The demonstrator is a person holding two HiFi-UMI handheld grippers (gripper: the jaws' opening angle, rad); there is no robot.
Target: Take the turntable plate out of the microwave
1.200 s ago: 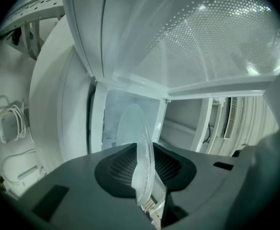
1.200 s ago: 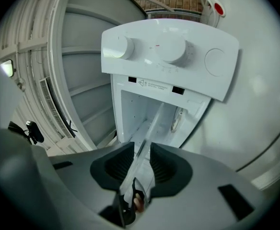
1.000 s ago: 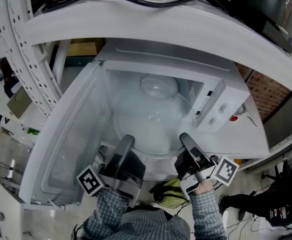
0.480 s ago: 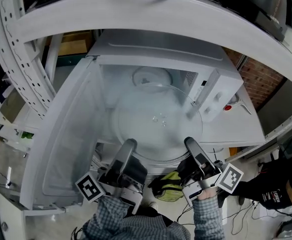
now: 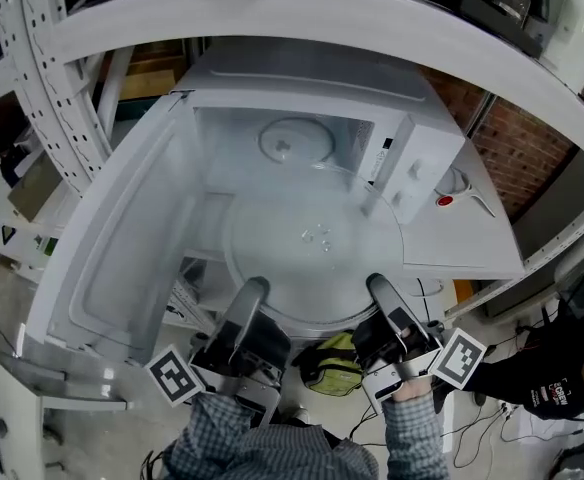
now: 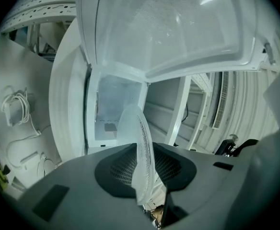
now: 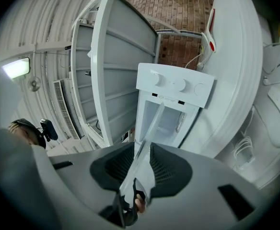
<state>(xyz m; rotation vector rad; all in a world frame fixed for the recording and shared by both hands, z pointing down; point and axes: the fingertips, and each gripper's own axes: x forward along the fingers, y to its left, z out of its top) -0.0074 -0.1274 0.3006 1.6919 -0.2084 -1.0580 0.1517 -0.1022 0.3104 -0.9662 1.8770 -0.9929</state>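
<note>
The clear glass turntable plate [image 5: 312, 248] hangs level in front of the open white microwave [image 5: 302, 88], mostly outside its cavity. My left gripper [image 5: 251, 292] is shut on the plate's near-left rim, and my right gripper [image 5: 380, 288] is shut on the near-right rim. In the left gripper view the plate's edge [image 6: 141, 143] stands on end between the dark ribbed pads [image 6: 123, 166]. The right gripper view shows the thin plate edge [image 7: 145, 147] pinched the same way, with the microwave's control panel [image 7: 176, 85] beyond.
The microwave door [image 5: 122, 258] swings wide open to the left. A white shelf beam [image 5: 272, 18] arches overhead and a perforated upright [image 5: 42, 88] stands at left. Brick wall [image 5: 512, 148] lies to the right. A yellow-green object [image 5: 337, 363] sits below, and a person in dark clothes [image 5: 542, 388] at lower right.
Both grippers have drawn back toward me with the plate, which has slid further out of the microwave cavity. The cavity floor's hub now shows uncovered behind the plate.
</note>
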